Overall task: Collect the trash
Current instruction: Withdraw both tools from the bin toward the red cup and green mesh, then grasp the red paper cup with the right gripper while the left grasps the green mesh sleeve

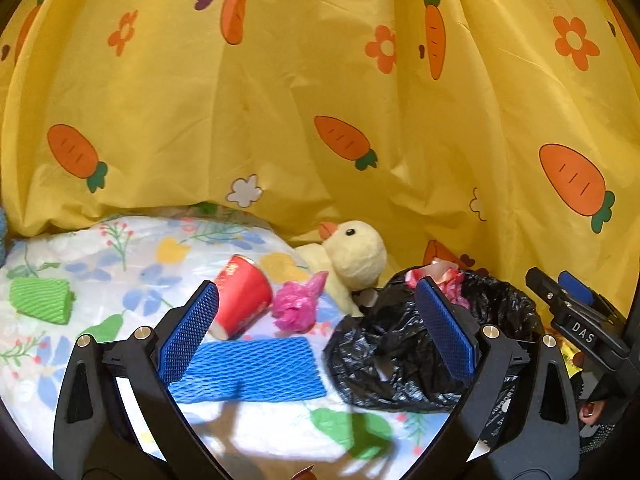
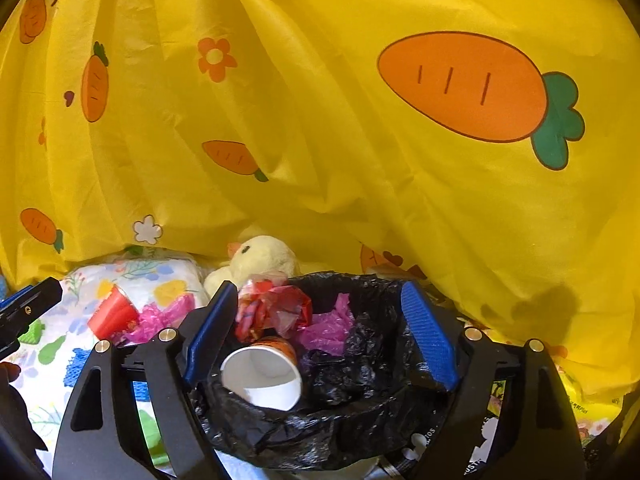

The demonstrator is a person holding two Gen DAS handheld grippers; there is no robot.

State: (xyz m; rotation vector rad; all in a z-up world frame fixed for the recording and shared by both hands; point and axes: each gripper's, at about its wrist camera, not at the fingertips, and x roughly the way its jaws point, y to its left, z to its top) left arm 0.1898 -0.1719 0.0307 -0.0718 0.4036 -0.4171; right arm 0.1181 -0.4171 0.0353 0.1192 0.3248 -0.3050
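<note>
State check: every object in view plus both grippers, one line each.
Red paper cup: tipped on its side on the floral cloth.
Pink crumpled plastic bag: loose on the cloth, beside the cup.
Blue foam net sleeve: lying flat.
Green foam net sleeve: lying flat.
Black trash bag: open, partly filled.
White paper cup: inside bag, on its side.
Left gripper: open, empty.
Right gripper: open, empty.

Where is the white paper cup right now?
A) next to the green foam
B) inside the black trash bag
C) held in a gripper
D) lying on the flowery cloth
B: the cup lies on its side inside the black bag, beside crumpled wrappers, with no gripper holding it.
</note>
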